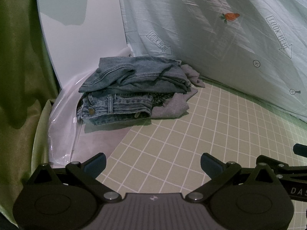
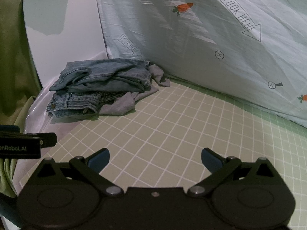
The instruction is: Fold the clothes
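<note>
A pile of folded blue jeans point(image 1: 132, 82) lies on a grey garment point(image 1: 170, 107) at the far left corner of the gridded mat point(image 1: 191, 134). The pile also shows in the right wrist view point(image 2: 103, 82), with the grey garment point(image 2: 119, 105) under it. My left gripper point(image 1: 153, 164) is open and empty, hovering over the mat well short of the pile. My right gripper point(image 2: 155, 160) is open and empty, over the mat point(image 2: 172, 130) beside the left one.
A pale blue printed sheet point(image 1: 211, 28) hangs along the back and right. A white panel point(image 1: 80, 28) stands at the back left. Clear plastic wrap point(image 1: 63, 118) lies left of the pile. A green curtain point(image 1: 19, 76) hangs at far left. The left gripper's body point(image 2: 26, 143) enters the right wrist view.
</note>
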